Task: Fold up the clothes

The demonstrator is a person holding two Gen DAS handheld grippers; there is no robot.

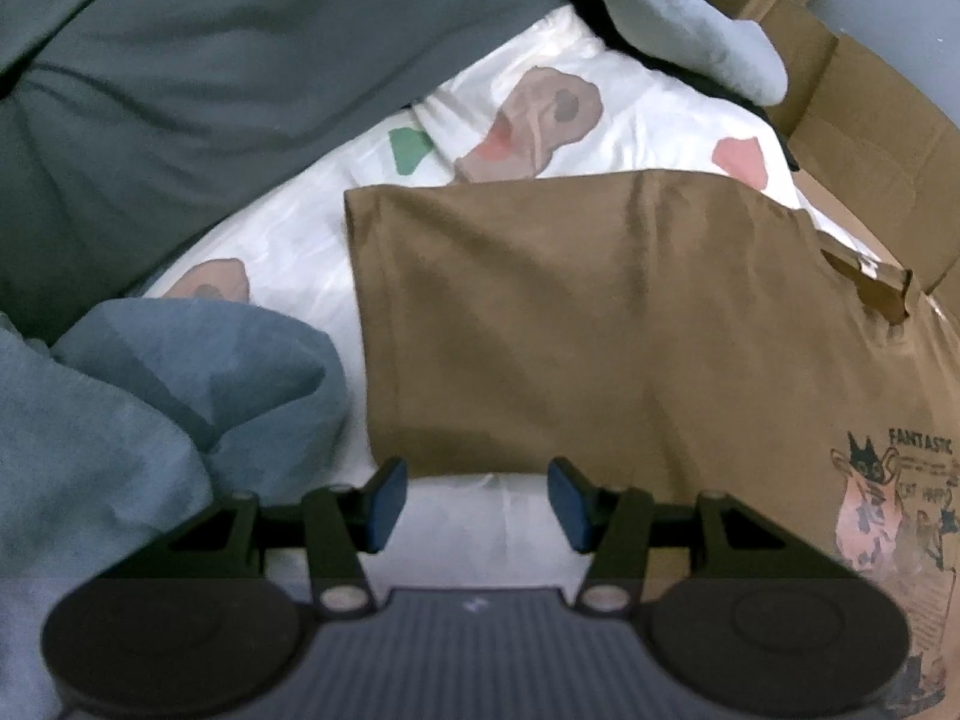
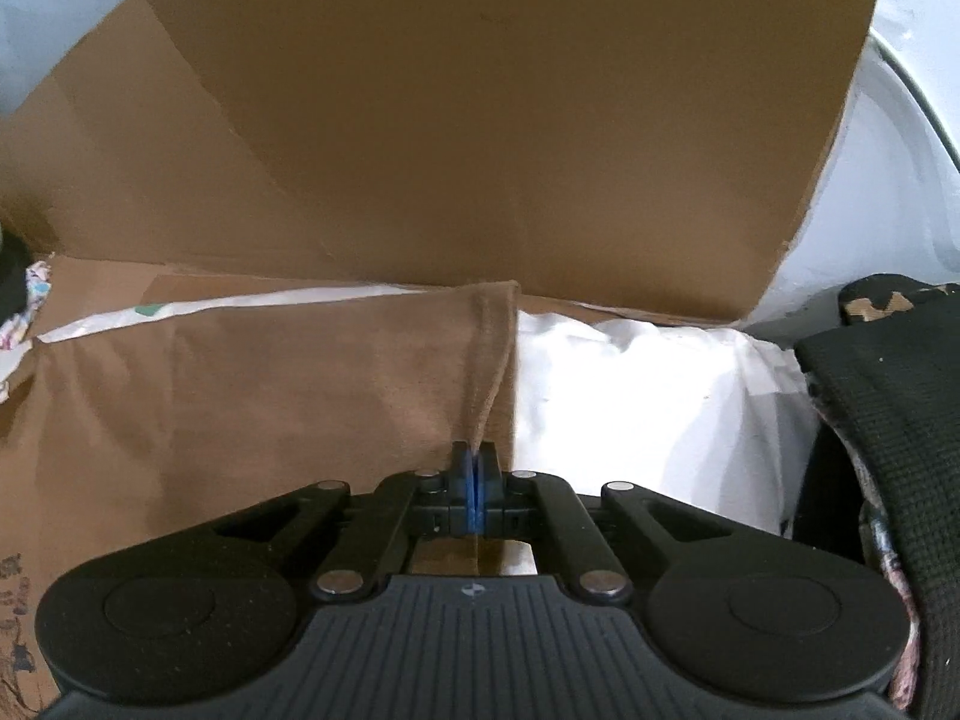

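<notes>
A brown T-shirt (image 1: 600, 324) is seen spread flat on a white sheet printed with pink, brown and green shapes (image 1: 516, 120). A printed picture with the word "FANTASTIC" is carried on the shirt near the right edge of the left wrist view. The shirt's near hem lies just ahead of the left gripper (image 1: 474, 504), whose jaws are held apart with nothing between the blue pads (image 1: 387, 504); only the white sheet is seen in the gap.

In the right wrist view, the right gripper (image 2: 474, 489) is closed, and a raised fold at the shirt's edge (image 2: 336, 372) is pinched between its blue pads. The cloth rises from the pads in a narrow ridge toward the far corner of the shirt. To the right of that ridge, bare white sheet (image 2: 630, 396) is exposed.

An open cardboard box (image 2: 480, 120) stands just behind the shirt, with a large flap upright and another flap laid toward the sheet. What the box holds cannot be told from either view; only bare cardboard is shown. The same box (image 1: 852, 138) is seen at the upper right of the left wrist view.

Blue cloth (image 1: 120, 408) is bunched to the left of the shirt, a grey-green cloth (image 1: 210, 78) lies beyond it, and a pale blue garment (image 1: 678, 18) is draped by the box. A dark knitted cloth (image 2: 888, 420) is seen at the right edge of the right wrist view.
</notes>
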